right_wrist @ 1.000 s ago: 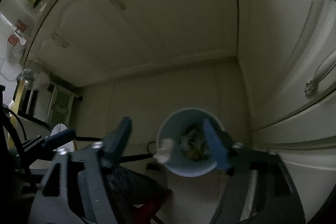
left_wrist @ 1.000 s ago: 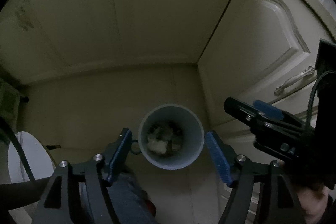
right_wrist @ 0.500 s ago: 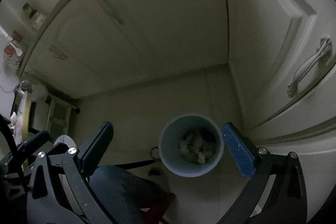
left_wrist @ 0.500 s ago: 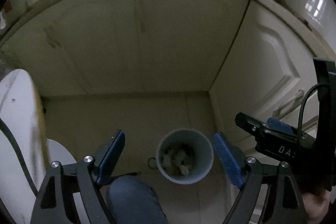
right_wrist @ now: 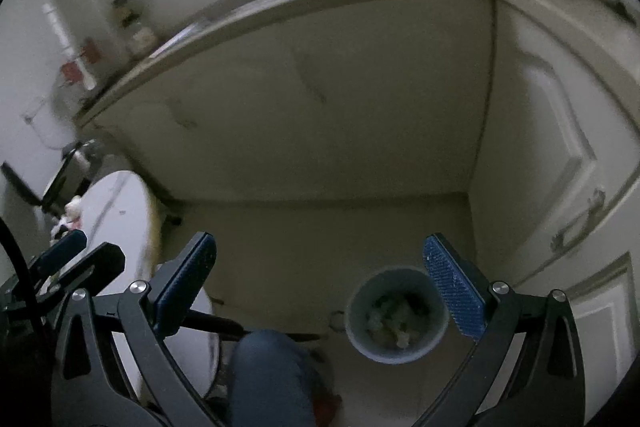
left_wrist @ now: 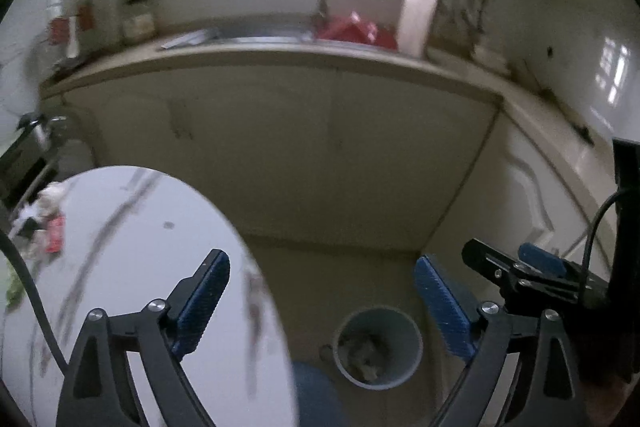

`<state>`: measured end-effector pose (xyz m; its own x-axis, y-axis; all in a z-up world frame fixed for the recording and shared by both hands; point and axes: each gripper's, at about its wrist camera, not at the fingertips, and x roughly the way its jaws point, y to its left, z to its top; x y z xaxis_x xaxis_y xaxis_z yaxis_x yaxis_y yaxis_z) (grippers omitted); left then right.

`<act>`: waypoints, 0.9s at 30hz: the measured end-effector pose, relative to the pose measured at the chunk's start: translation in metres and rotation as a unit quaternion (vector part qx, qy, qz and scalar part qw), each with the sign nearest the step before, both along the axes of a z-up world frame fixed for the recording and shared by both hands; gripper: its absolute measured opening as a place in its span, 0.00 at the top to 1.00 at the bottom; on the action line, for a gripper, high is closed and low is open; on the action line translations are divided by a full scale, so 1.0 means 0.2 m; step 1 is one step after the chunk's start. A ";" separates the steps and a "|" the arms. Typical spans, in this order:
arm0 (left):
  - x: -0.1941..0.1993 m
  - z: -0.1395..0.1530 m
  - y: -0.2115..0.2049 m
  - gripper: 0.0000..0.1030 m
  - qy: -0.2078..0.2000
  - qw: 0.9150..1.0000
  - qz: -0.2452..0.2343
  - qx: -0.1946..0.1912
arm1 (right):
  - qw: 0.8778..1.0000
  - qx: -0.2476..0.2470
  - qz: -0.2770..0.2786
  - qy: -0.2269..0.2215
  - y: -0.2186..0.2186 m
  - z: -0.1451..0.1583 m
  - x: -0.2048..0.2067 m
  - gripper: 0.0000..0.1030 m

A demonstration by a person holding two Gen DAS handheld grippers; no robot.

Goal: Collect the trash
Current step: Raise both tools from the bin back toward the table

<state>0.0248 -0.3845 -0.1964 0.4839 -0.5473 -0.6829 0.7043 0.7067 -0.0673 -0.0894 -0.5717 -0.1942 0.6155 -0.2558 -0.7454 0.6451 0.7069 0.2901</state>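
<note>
A grey round bin (left_wrist: 417, 347) (right_wrist: 400, 355) with crumpled trash inside stands on the floor in the cabinet corner, well below both grippers. My left gripper (left_wrist: 322, 307) hangs above and left of it; its jaws are opening with nothing between them. My right gripper (right_wrist: 320, 287) is open and empty, with the bin under its right finger. Each gripper shows in the other's view: the right gripper (left_wrist: 500, 255) and the left gripper (right_wrist: 86, 247). Loose trash (left_wrist: 40, 219) (right_wrist: 70, 215) lies on the far side of a white round table (left_wrist: 140, 267) (right_wrist: 120, 211).
Cream cabinet doors (right_wrist: 320, 115) close the corner behind and right of the bin. Above them runs a counter (left_wrist: 280, 55) with a sink, bottles and red items under a window. A person's knee in blue trousers (right_wrist: 268, 379) is between table and bin.
Both grippers have risen away from the bin and opened wider. The white scrap at the right gripper a second ago is gone from it. The counter, window and table top have come into view.
</note>
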 end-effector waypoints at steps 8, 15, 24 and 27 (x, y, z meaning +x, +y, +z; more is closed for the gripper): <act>-0.02 0.18 0.52 0.03 -0.037 0.995 0.088 -0.042 | 0.996 -0.050 0.063 -0.032 0.38 0.26 0.25 0.00; -0.12 0.32 1.04 0.01 -0.080 0.980 0.167 -0.070 | 0.985 -0.082 0.135 -0.076 0.77 0.46 0.48 0.00; -0.26 0.36 1.50 0.01 -0.108 0.952 0.274 -0.081 | 0.960 -0.111 0.238 -0.102 1.26 0.59 0.78 0.00; -0.29 0.38 1.60 0.01 -0.112 0.944 0.300 -0.083 | 0.951 -0.117 0.263 -0.113 1.38 0.61 0.84 0.00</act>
